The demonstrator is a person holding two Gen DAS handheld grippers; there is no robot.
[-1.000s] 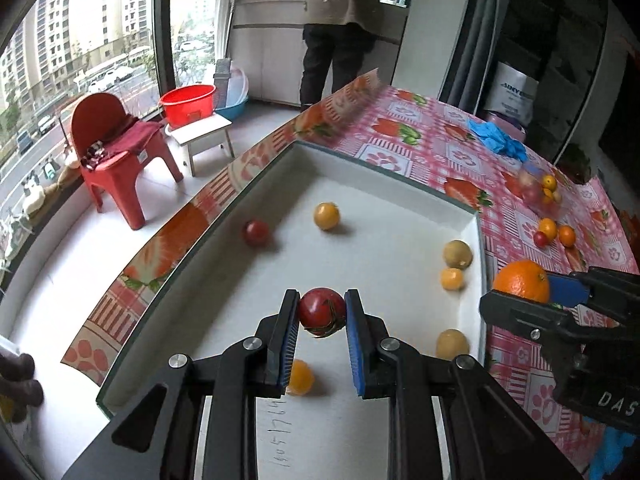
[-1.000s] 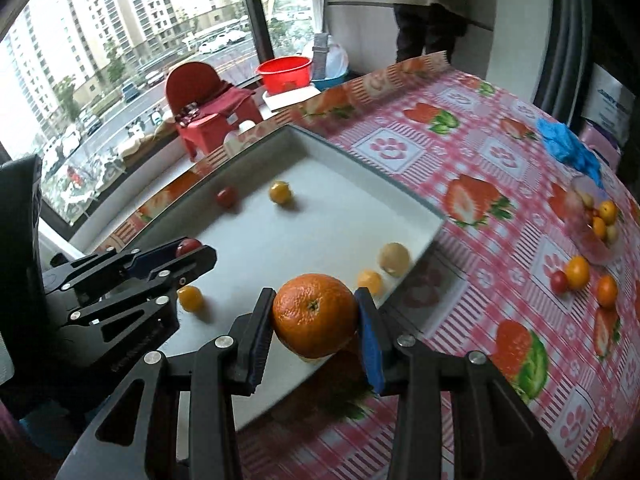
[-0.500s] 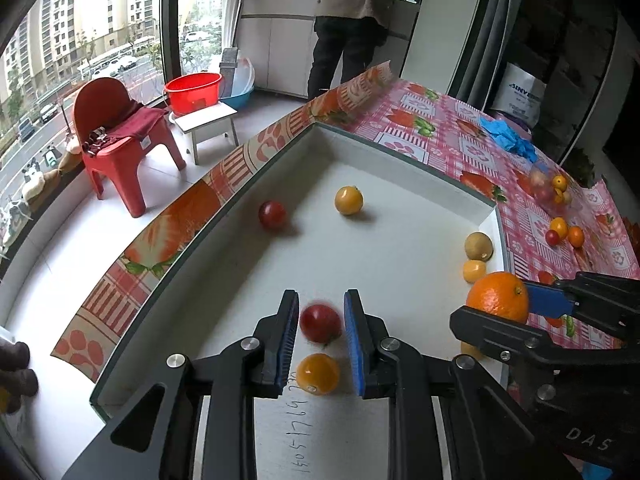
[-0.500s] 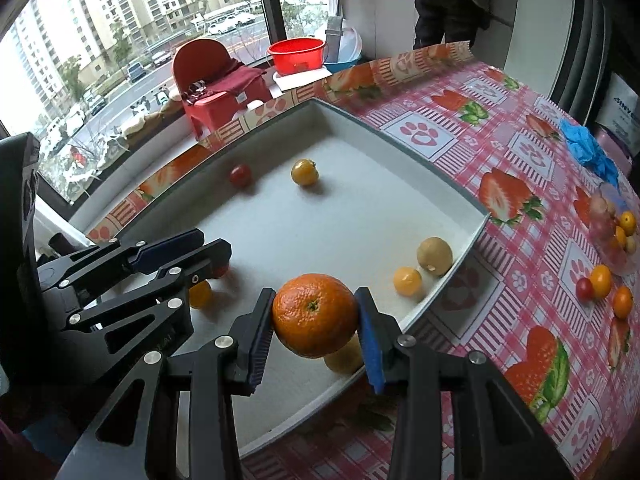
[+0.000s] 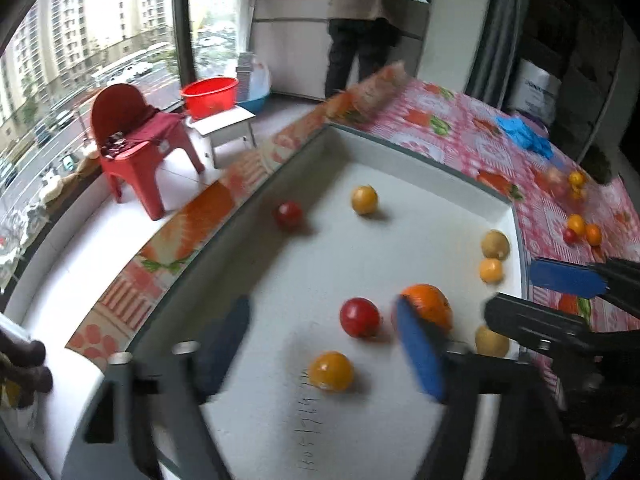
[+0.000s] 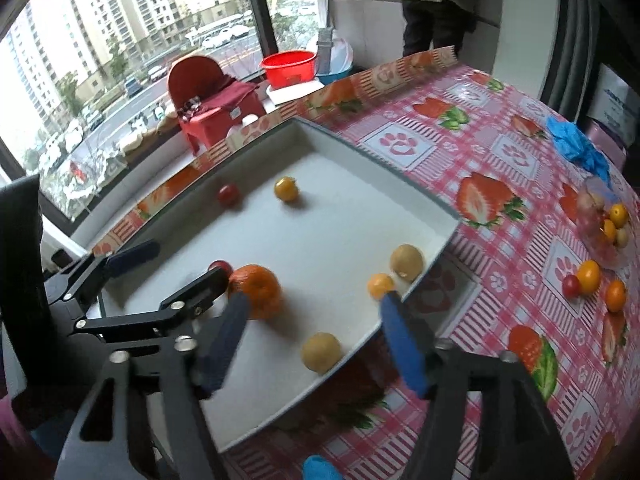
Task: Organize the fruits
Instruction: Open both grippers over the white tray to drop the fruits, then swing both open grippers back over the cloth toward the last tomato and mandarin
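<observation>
Both grippers tilt down over the white tray (image 6: pixel 436 204) — left gripper (image 5: pixel 320 344) and right gripper (image 6: pixel 316 332) jaws just opened, empty — orange (image 6: pixel 256 290) lies at the right's ten o'clock

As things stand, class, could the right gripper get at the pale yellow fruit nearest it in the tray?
Probably yes: the right gripper is open and empty, and the pale yellow fruit lies uncovered below it on the white tray floor.
</observation>
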